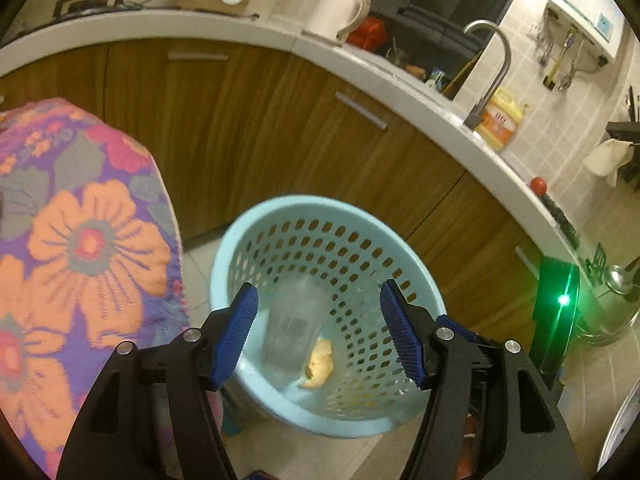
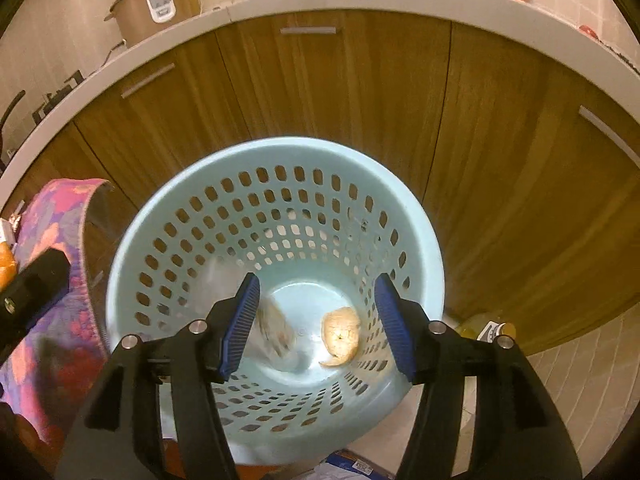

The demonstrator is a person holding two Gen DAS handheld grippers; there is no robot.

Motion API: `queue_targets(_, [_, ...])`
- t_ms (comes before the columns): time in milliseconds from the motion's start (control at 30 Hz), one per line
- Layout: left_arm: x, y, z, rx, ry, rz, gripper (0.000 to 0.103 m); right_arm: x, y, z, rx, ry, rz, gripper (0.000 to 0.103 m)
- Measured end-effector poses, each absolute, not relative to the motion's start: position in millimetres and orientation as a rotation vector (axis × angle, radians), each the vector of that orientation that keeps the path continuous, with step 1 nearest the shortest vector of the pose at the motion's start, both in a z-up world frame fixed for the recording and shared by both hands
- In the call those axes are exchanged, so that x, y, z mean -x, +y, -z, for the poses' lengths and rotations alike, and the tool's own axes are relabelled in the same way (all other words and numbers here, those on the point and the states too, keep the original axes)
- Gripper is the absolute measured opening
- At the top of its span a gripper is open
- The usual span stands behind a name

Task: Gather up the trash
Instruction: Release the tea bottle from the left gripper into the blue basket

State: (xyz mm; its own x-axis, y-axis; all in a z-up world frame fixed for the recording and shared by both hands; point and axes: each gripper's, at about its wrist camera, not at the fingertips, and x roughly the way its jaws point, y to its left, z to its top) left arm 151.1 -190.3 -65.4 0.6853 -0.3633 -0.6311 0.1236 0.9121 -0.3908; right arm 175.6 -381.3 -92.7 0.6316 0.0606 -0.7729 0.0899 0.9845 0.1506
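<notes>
A light blue perforated trash basket (image 1: 288, 208) stands on the floor; it also shows in the right wrist view (image 2: 160, 208). Inside it lie a clear plastic cup (image 1: 294, 324), blurred, and a pale yellow peel (image 1: 320, 364). In the right wrist view the cup (image 2: 276, 330) and the peel (image 2: 340, 336) rest on the basket's bottom. My left gripper (image 1: 320, 332) is open and empty above the basket. My right gripper (image 2: 316, 320) is open and empty above the basket too.
A table under a flowered cloth (image 1: 80, 248) stands left of the basket. Wooden cabinets (image 1: 248, 128) under a white counter (image 1: 400, 76) stand behind it. A dark device with a green light (image 1: 556, 312) is at the right. The tiled floor (image 2: 580, 368) lies around the basket.
</notes>
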Motion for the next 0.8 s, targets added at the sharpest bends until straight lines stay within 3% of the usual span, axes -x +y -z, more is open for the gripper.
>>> queue_targets(467, [-81.2, -114.8, -5.4, 0.322, 0.646, 0.256, 0.071, -119.2, -296.2, 24.8, -0.154, 0.748, -0.079, 0.056])
queue_targets(800, [-28.2, 14.6, -44.4, 0.342, 0.561, 0.107, 0.075, -84.2, -183.2, -17.6, -0.065, 0.671, -0.257, 0.056])
